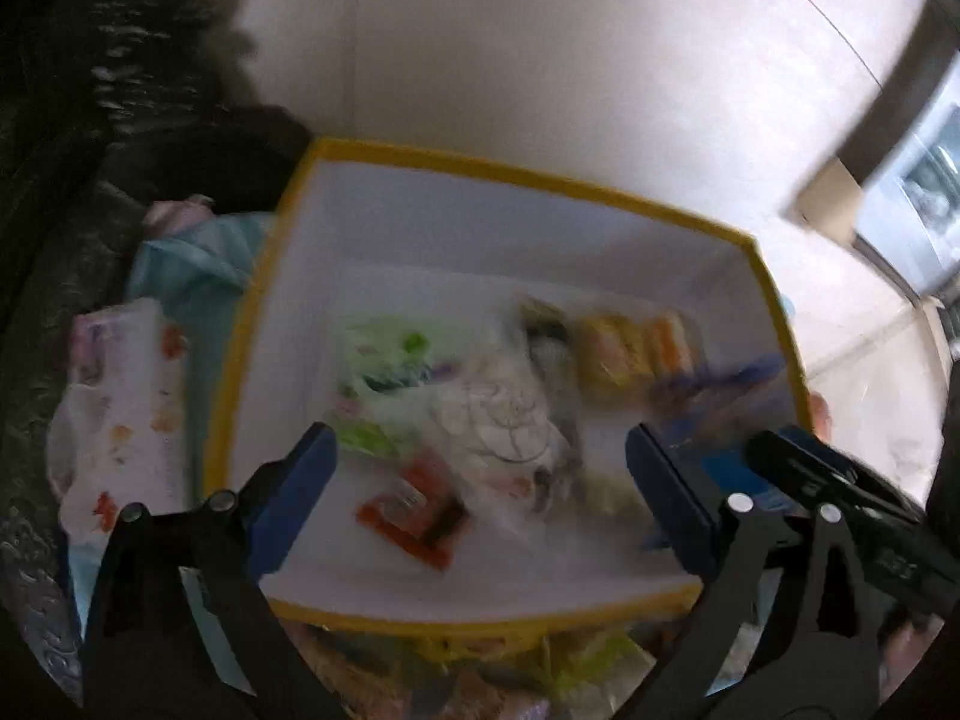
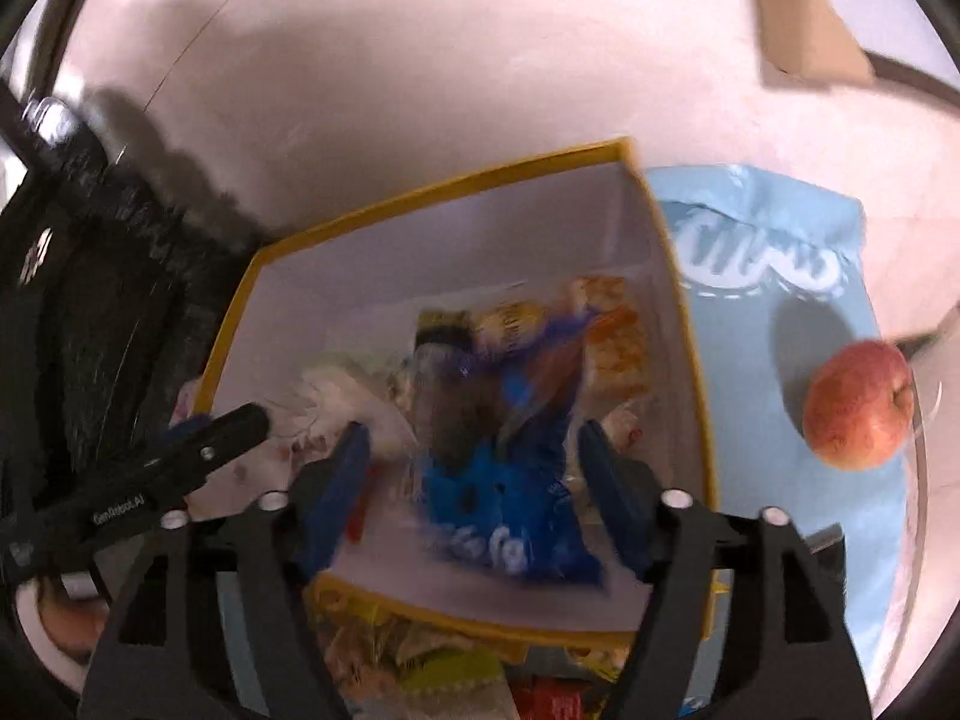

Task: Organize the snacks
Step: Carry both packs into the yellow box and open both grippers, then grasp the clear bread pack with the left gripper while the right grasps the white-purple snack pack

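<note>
Pale counter (image 2: 420,90) is stretching out behind a yellow-rimmed box (image 1: 528,177) with white walls, and both hands are hovering over it. Snack packets are lying loose on the box floor: a blue packet (image 2: 510,516), an orange-red packet (image 1: 414,507), a green-printed bag (image 1: 390,360) and a yellow-orange pack (image 1: 636,348) toward the far wall.

The left hand-held gripper (image 1: 480,498) is hanging above the near half of the box with its jaws spread wide, gripping nothing; the orange-red packet is lying below, between its blue fingers (image 1: 294,492). The right hand-held gripper (image 2: 474,492) is also standing wide open and empty, with the blue packet lying below, between its fingers.

Right of the box, an apple (image 2: 858,405) is sitting on a light blue bag (image 2: 756,276). Motion blur is smearing every packet, so labels are unreadable. More packets (image 2: 420,660) in front of the box's near wall are being cut off by the gripper frames.
</note>
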`<move>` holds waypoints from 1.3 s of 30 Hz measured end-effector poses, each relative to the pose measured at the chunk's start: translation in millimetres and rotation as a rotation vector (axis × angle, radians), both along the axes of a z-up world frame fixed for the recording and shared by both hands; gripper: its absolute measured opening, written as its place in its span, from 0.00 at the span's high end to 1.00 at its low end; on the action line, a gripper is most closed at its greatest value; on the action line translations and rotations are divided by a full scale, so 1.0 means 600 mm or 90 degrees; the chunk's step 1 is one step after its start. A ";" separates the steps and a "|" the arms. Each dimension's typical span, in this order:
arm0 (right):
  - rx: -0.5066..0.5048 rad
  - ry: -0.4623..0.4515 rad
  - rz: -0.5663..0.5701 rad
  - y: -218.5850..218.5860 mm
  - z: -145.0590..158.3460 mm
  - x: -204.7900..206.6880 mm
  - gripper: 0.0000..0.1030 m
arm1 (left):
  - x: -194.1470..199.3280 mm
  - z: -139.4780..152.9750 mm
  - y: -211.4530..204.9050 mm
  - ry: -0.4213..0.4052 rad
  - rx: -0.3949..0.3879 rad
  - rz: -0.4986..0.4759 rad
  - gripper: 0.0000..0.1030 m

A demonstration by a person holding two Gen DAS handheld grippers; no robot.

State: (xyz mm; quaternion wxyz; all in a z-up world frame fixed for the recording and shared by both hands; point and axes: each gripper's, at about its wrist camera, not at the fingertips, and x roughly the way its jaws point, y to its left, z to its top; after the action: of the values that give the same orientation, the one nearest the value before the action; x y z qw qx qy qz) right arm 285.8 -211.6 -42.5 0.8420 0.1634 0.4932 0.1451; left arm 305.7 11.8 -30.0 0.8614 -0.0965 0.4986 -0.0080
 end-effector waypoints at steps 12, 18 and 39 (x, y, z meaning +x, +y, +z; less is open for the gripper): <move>-0.076 -0.092 -0.021 -0.049 0.040 -0.126 0.09 | -0.104 0.022 -0.008 -0.004 -0.004 -0.037 0.04; -0.011 0.022 0.010 -0.072 -0.013 -0.217 0.07 | -0.232 -0.022 -0.029 0.051 0.009 -0.084 0.03; -0.041 0.215 0.012 -0.074 -0.144 -0.371 0.07 | -0.425 -0.215 -0.111 0.224 0.097 -0.168 0.18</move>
State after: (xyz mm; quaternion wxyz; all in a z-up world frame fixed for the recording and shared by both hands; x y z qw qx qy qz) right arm 63.1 -256.2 -128.6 0.7506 0.1535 0.6336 0.1076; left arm 50.5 -54.5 -159.0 0.7576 0.0345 0.6484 -0.0658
